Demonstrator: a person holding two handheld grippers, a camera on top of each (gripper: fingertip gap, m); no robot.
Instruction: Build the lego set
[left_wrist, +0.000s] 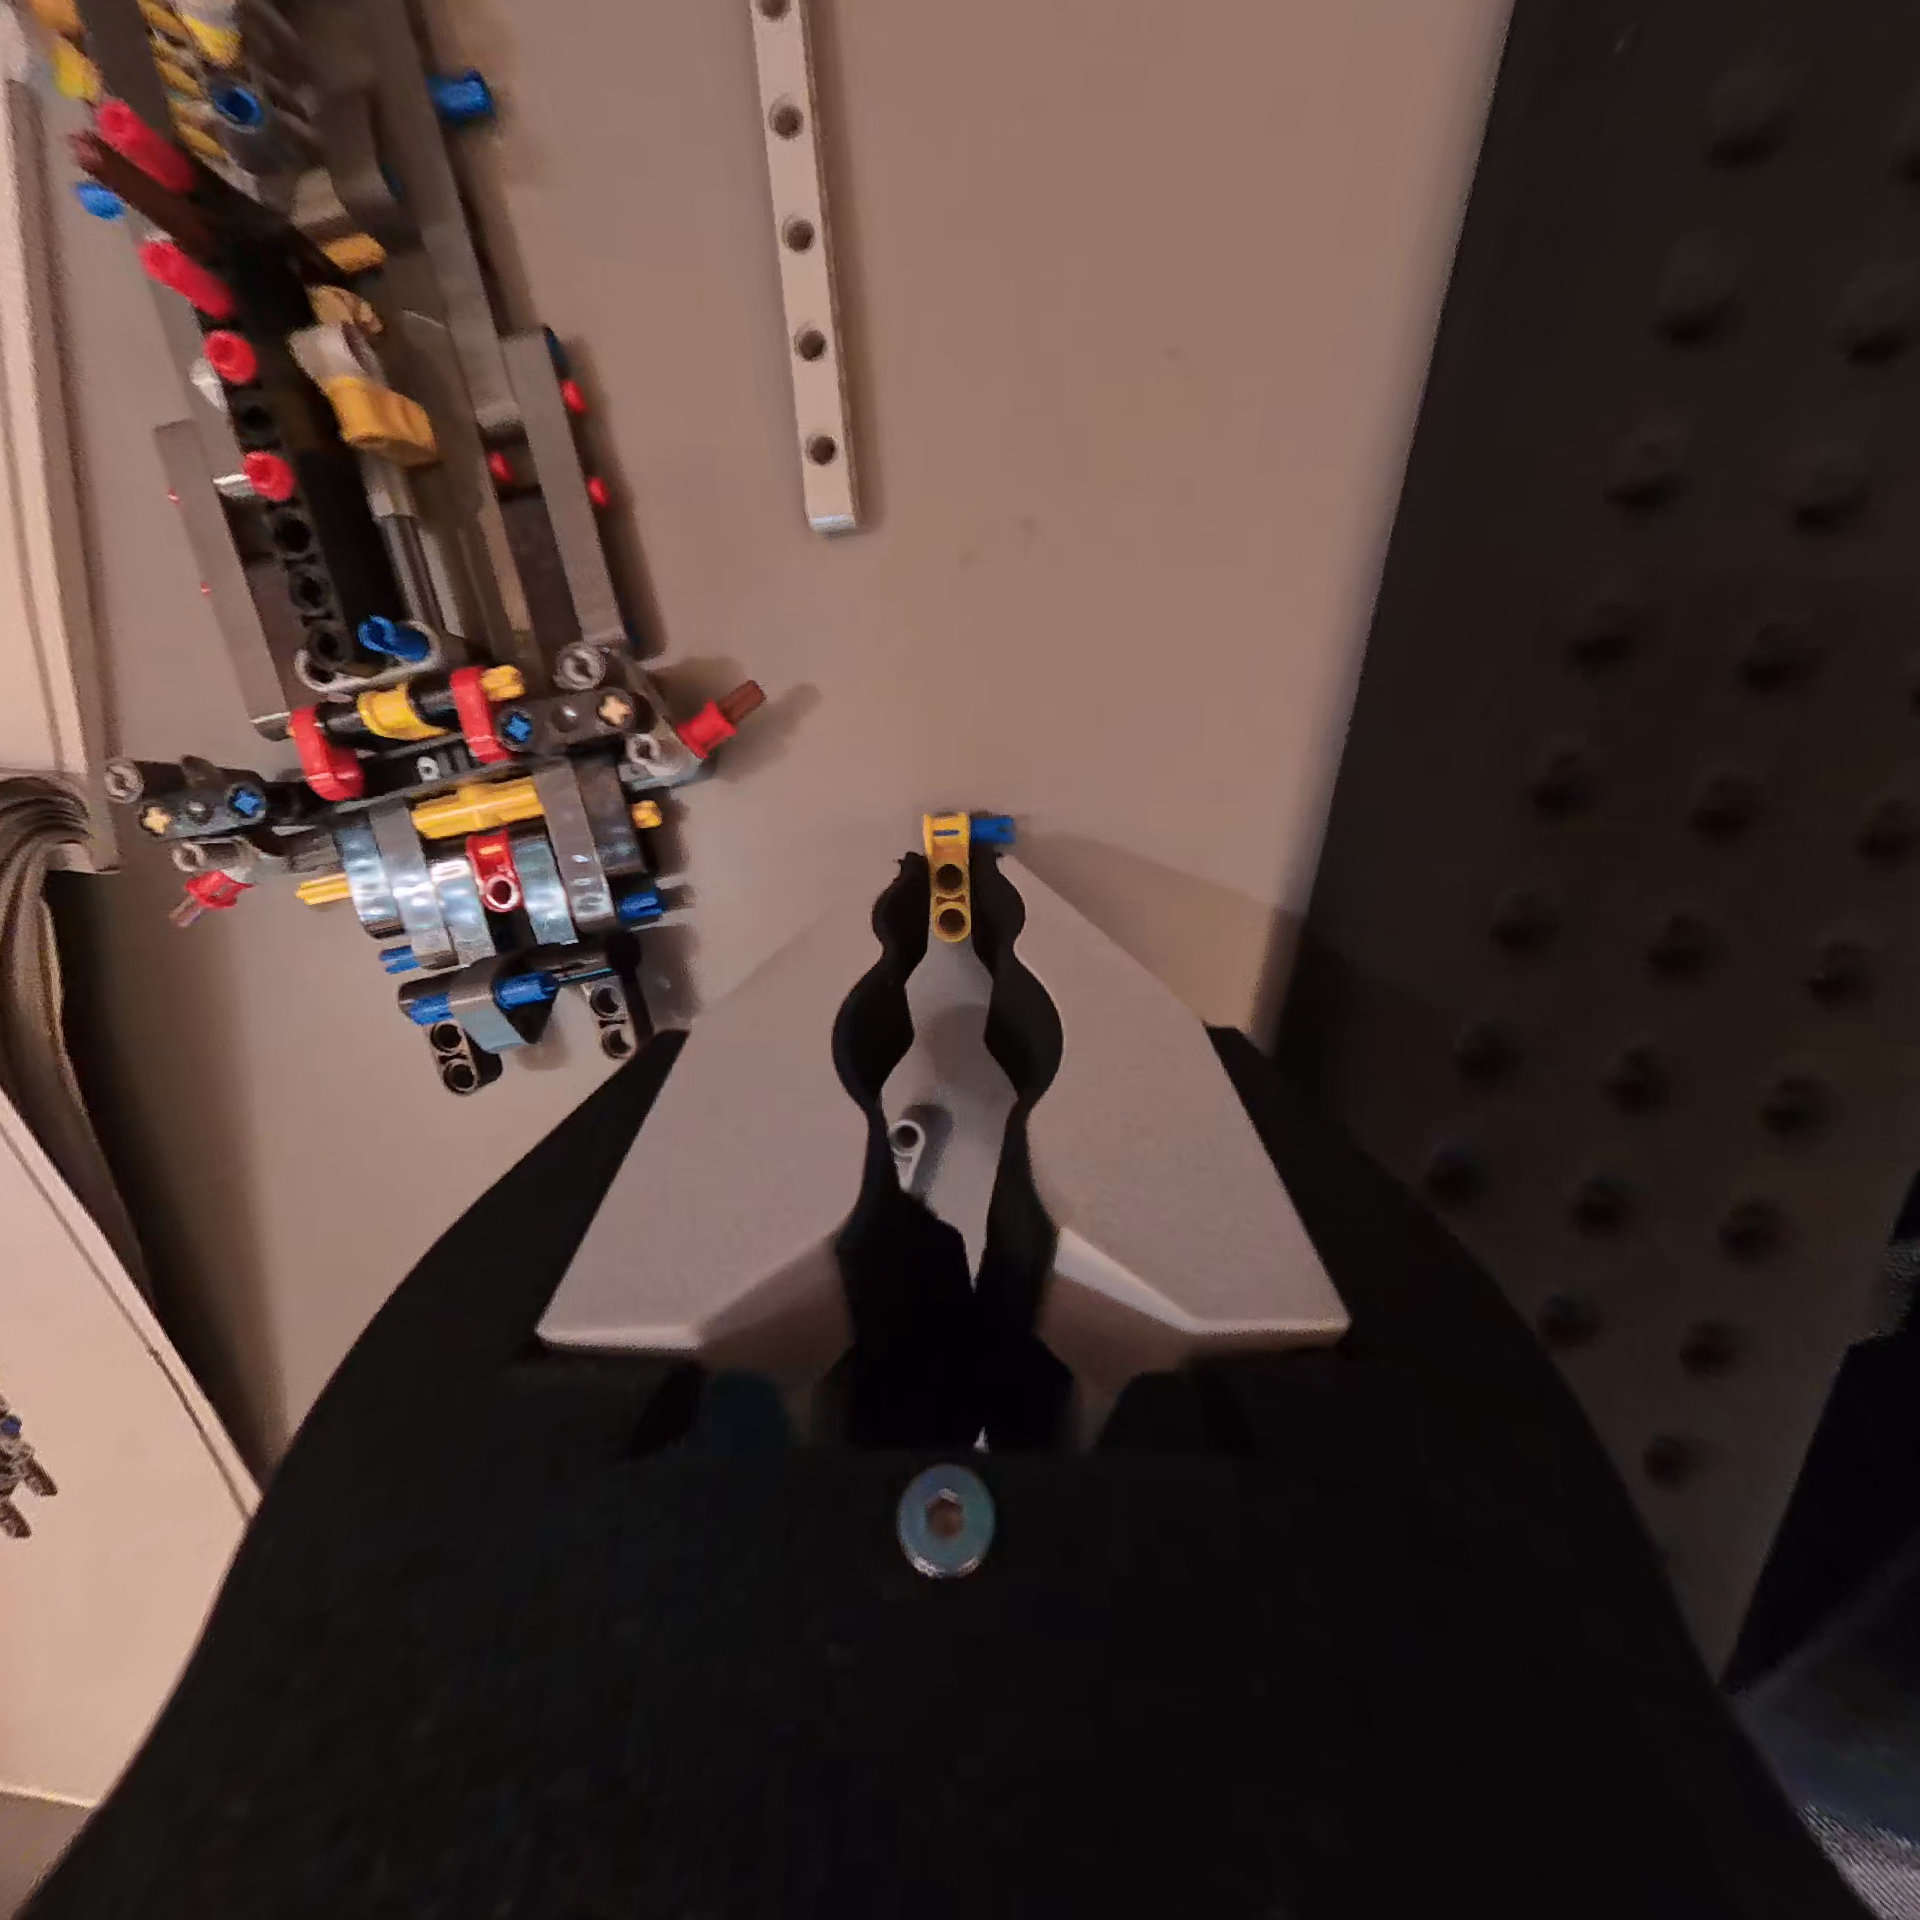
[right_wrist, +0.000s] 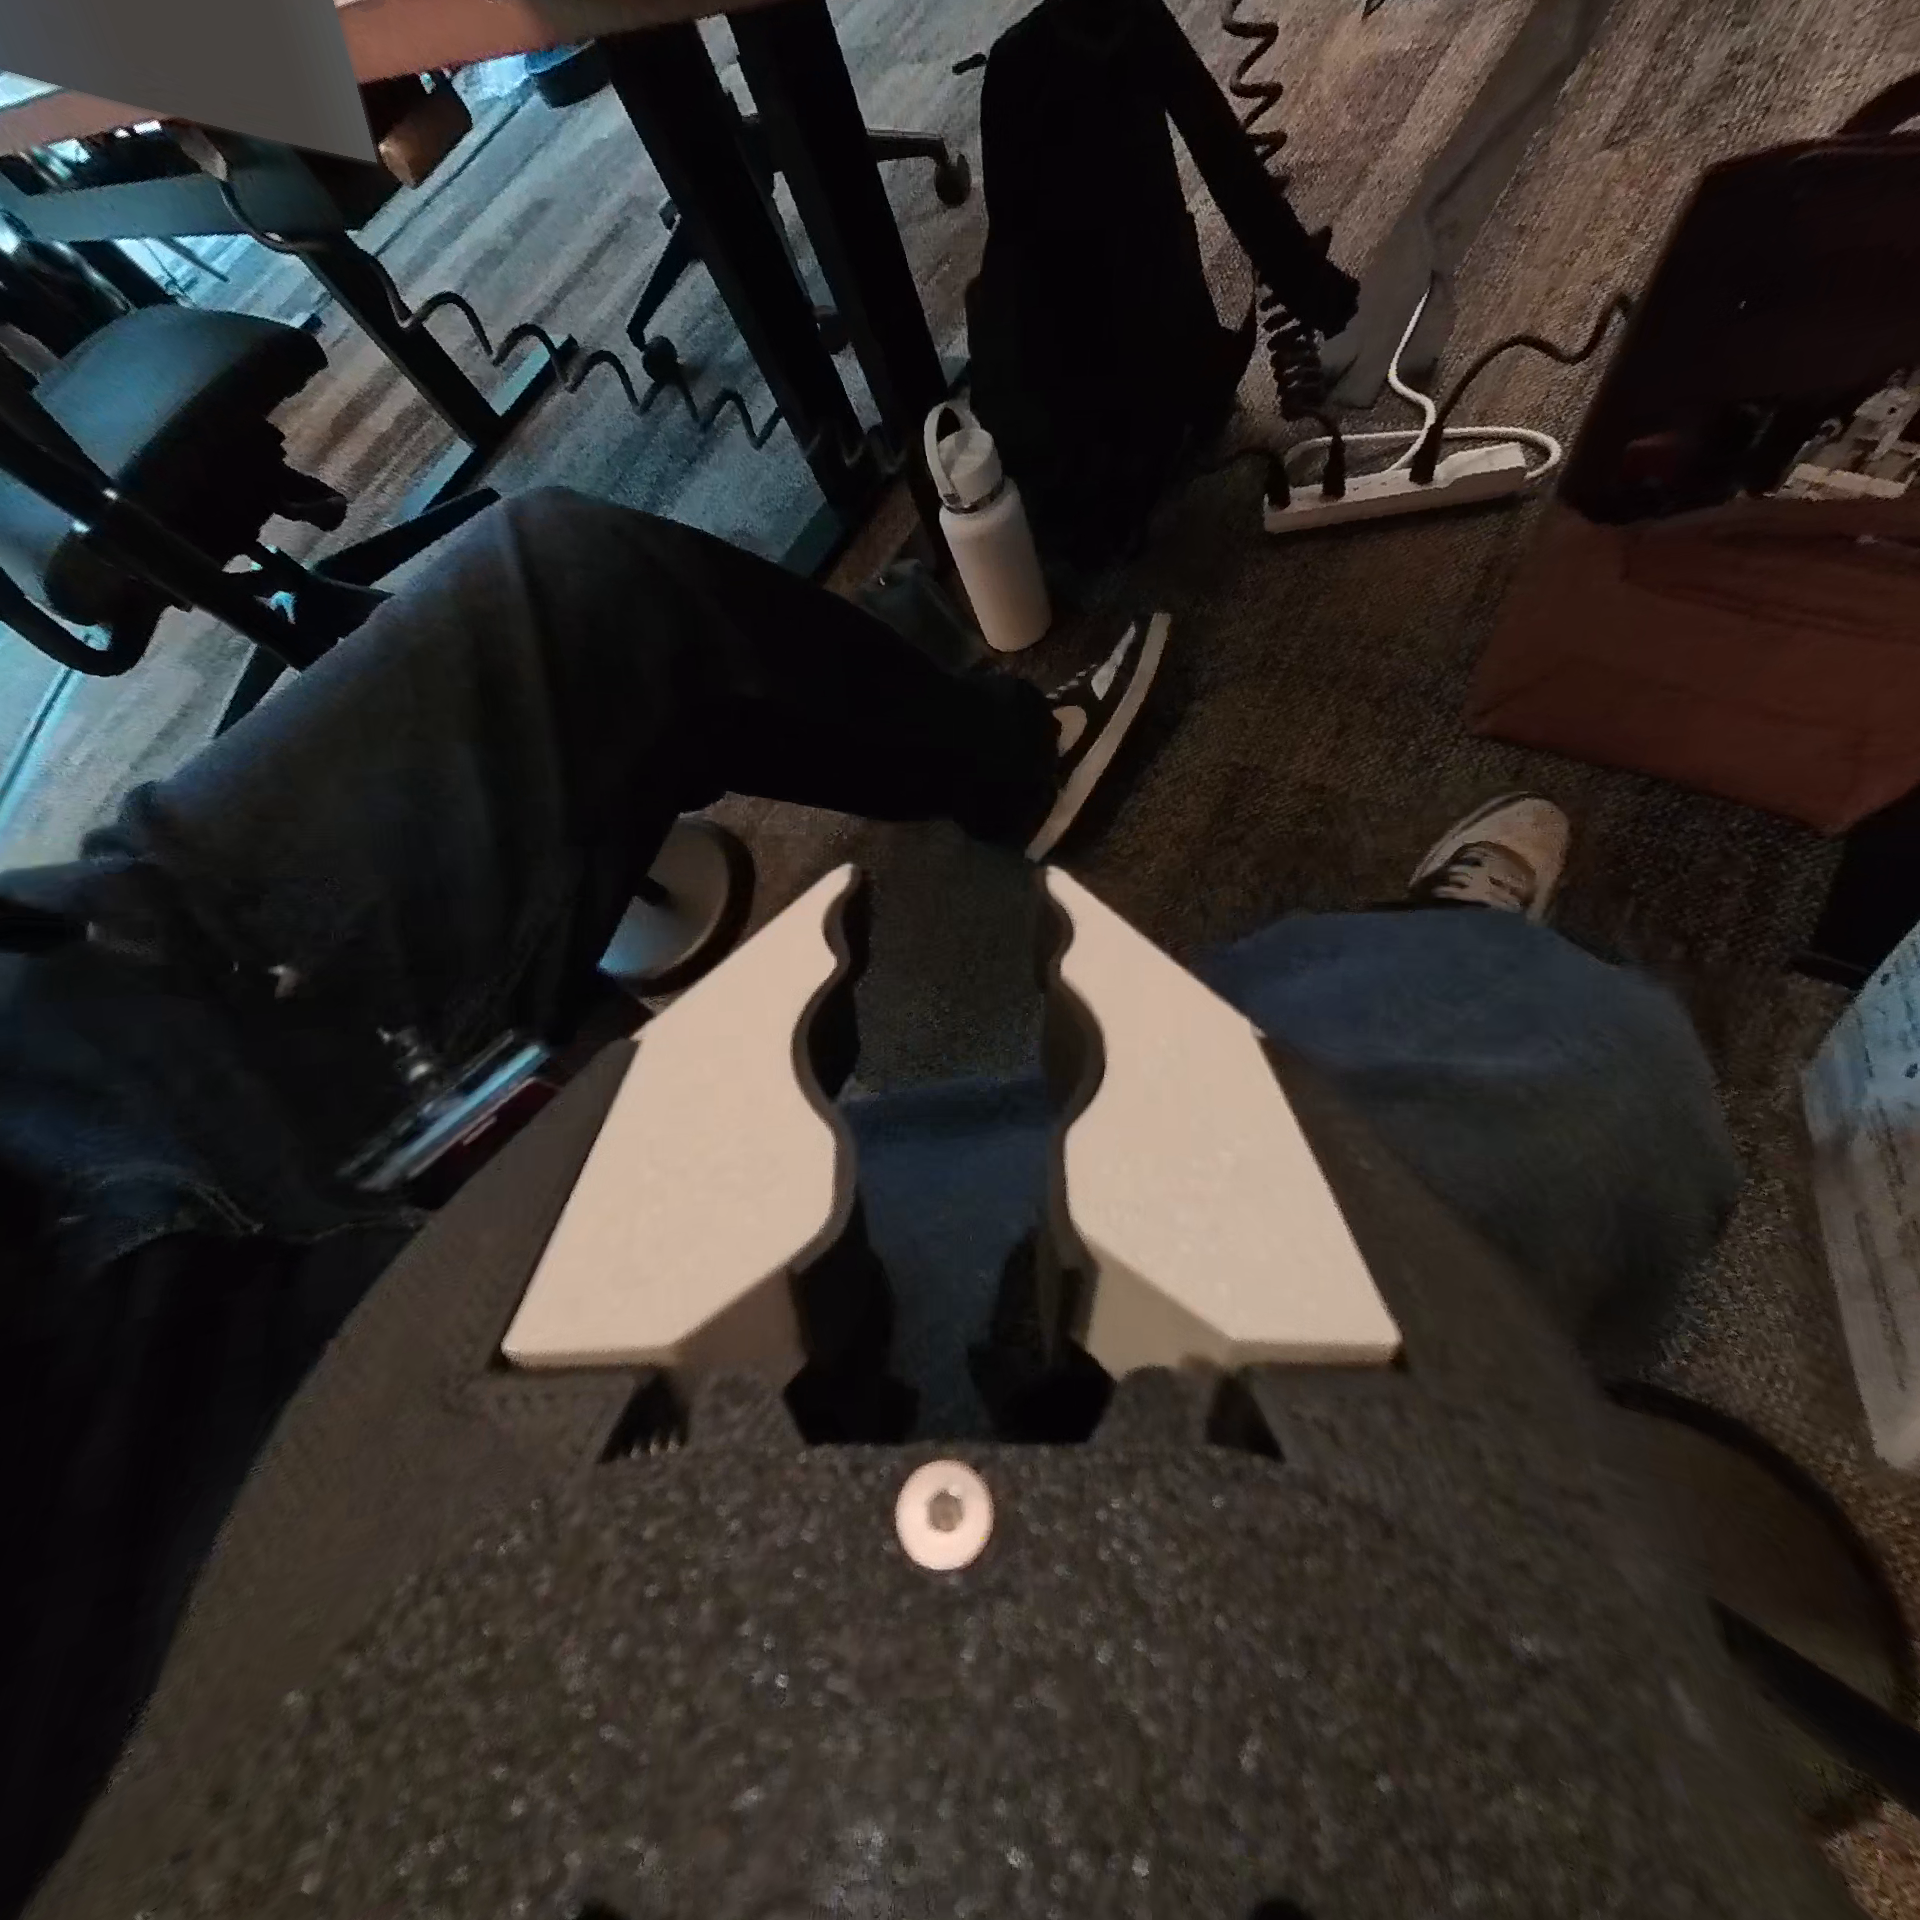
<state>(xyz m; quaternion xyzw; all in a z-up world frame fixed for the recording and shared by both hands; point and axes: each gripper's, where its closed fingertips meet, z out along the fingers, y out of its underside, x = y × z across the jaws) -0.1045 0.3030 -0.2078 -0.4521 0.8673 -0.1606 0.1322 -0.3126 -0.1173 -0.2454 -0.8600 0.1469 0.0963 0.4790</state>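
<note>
In the left wrist view my left gripper (left_wrist: 951, 883) is shut on a small yellow connector piece (left_wrist: 948, 878) with two holes and a blue pin (left_wrist: 995, 828) at its far end. It is just above the pale table. The partly built model (left_wrist: 447, 790), grey and black beams with red, blue and yellow pins, lies to the left. A long light grey beam (left_wrist: 805, 260) lies beyond. A small grey piece (left_wrist: 914, 1143) shows between the fingers lower down. In the right wrist view my right gripper (right_wrist: 951, 894) is open and empty, off the table, pointing at the floor over a person's legs.
A dark studded mat (left_wrist: 1662, 727) borders the table on the right. A booklet edge (left_wrist: 62, 1351) lies at the left. In the right wrist view there are a white bottle (right_wrist: 982, 530), a power strip (right_wrist: 1403, 478), a cardboard box (right_wrist: 1714, 520), desk legs and shoes. Spacing between my two grippers at the tips: around 50 cm.
</note>
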